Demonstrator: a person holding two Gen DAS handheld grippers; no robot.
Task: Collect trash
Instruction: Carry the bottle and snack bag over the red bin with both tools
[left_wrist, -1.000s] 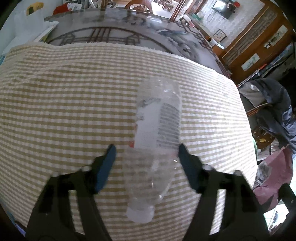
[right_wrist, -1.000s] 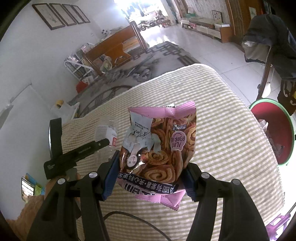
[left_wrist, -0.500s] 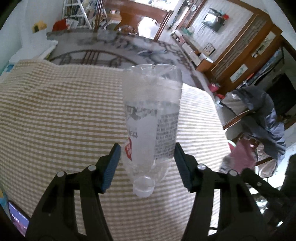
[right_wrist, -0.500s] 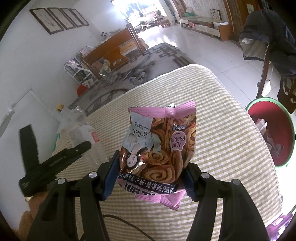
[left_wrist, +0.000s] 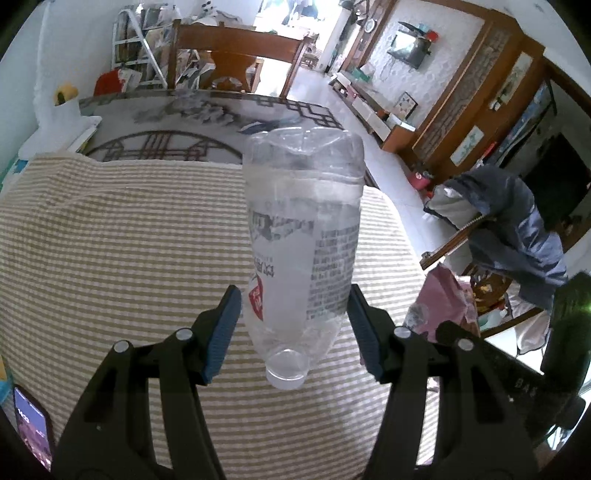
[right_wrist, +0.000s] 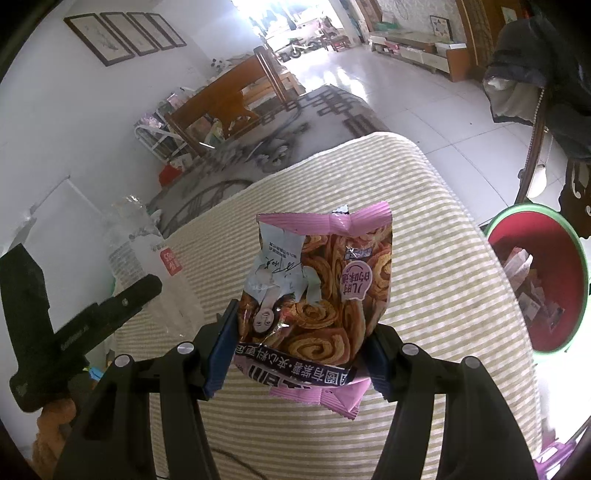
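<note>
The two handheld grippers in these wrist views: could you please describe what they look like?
Both look alike. The left gripper and the right gripper each have two matte black plastic arms ending in blue ribbed pads, with round silver pivot screws on the linkages. From the right wrist view, the left gripper's black body shows small pale lettering, too small to read. No sleeves are visible.
</note>
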